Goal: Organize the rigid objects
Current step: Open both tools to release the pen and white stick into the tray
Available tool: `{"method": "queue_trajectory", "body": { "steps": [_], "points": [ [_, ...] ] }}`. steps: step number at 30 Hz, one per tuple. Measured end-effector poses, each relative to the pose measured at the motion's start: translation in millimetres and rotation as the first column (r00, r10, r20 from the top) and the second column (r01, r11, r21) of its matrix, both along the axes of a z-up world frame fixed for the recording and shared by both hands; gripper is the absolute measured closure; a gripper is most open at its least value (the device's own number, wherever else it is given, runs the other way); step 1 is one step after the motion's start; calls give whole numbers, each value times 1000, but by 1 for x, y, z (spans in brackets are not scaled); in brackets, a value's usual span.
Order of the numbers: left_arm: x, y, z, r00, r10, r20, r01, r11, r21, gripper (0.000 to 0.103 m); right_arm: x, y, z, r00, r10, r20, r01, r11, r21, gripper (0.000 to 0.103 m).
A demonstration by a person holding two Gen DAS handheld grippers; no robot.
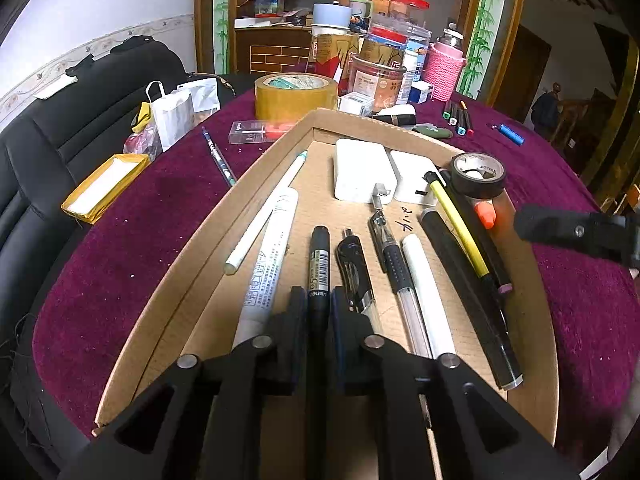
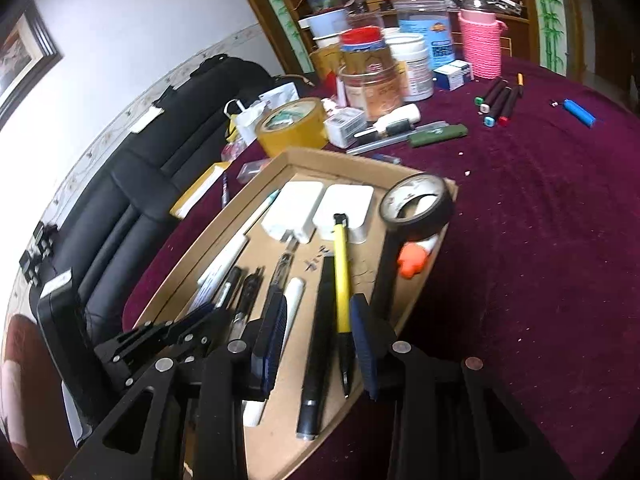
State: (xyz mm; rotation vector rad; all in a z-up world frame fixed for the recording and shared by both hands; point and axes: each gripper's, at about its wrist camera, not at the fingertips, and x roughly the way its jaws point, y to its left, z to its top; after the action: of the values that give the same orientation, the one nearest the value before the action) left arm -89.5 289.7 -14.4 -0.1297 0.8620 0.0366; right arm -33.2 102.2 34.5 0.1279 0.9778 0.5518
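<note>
Tray: a shallow cardboard tray (image 1: pixel 280 144) sat on the dark red tablecloth (image 1: pixel 168 208), already stocked with pens laid roughly side by side.
Left tongs: the left gripper (image 1: pixel 318 300) was low over the near end of the tray, its fingers sitting close on either side of a black pen (image 1: pixel 319 256). Gap was tiny (I honestly couldn't tell whether the pads were pressing the barrel or just flanking it).
Right tongs: the right gripper (image 2: pixel 316 320) hovered over the tray's right side with its jaws clearly parted, nothing pinched. A yellow pen (image 2: pixel 341 268) and a long black marker (image 2: pixel 320 328) lay in the tray under the gap.
Other tray stuff: two white chargers (image 1: pixel 362 174) at the far end, a roll of black tape (image 1: pixel 478 176) propped on the far right corner, an orange-tipped thing (image 1: pixel 485 215) just beside it, a big white marker (image 1: pixel 272 248) on the left.
Still outside: a bunch of coloured markers (image 2: pixel 496 104), a blue lighter (image 2: pixel 579 112), a green knife-like tool (image 2: pixel 438 135) and a fat roll of brown packing tape (image 1: pixel 295 94).
Background: jars and a pink knitted bottle (image 2: pixel 480 46) crowded the far edge of the table.
</note>
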Motion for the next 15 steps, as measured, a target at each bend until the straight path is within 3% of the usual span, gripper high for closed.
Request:
{"method": "queue_trajectory", "body": {
  "steps": [5,9,12,15],
  "points": [
    [-1,0,2,1000,4,7,-4,1000,-1,65,11,-9,3,999,-33,9,33,999,6,67],
    [-4,2,4,1000,6,11,-6,999,-36,43,28,-30,18,992,-111,65,109,993,35,66],
    [-12,4,11,999,7,32,-4,998,-68,39,56,-51,33,976,-188,109,183,982,49,62],
    [-24,10,24,997,10,78,-1,993,-114,34,89,-61,32,979,-194,68,190,980,63,59]
  ]
}}
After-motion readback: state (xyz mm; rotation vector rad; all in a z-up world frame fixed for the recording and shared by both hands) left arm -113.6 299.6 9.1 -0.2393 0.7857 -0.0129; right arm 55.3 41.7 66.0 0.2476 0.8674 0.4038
